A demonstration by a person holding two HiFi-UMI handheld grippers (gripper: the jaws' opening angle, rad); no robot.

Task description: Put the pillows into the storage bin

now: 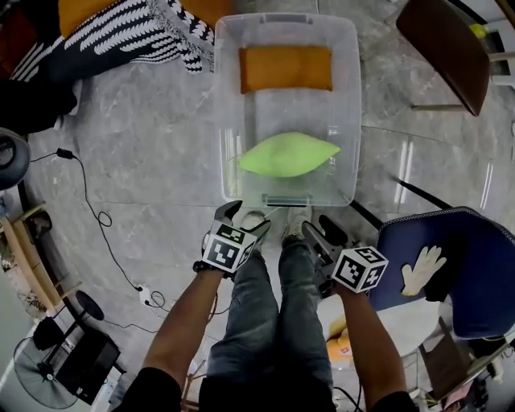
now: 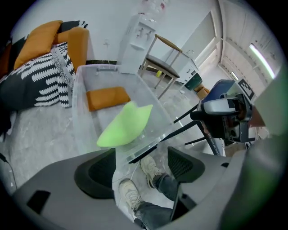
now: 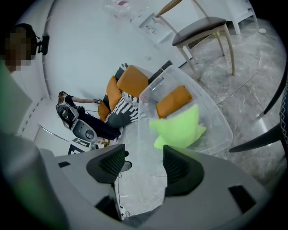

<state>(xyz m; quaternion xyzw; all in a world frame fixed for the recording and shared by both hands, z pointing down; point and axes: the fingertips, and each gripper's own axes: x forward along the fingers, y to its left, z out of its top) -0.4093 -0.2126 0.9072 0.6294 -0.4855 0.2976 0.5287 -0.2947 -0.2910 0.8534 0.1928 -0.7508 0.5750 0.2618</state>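
Pillows log, near → far.

Nearest: left gripper (image 1: 245,221) and right gripper (image 1: 322,233), both low by the person's knees, just short of the bin's near end. Left gripper view: jaws wide apart, nothing btw them, only the shoes (image 2: 129,193) and floor beyond. Right gripper view: same, jaws spread, nothing held. Judgement: both released and free for a next pickup.

Next out: storage bin (image 1: 224,121), clear plastic, lid off, long axis running away from the person.

Green pillow (image 1: 287,154) is inside at the near end. It sits tilted w/ one corner up, seemingly propped on a wall; looks dropped in rather than laid flat.

Orange pillow (image 1: 286,68) lies flat on the bin floor at the far end, apart from the green one, so the middle stays free.

Far left, outside the bin: fern-print pillow (image 1: 137,32) heaped w/ orange cushions (image 1: 80,12).

Judgement: 2 in, heap not yet cleared, so task prob. only part done.
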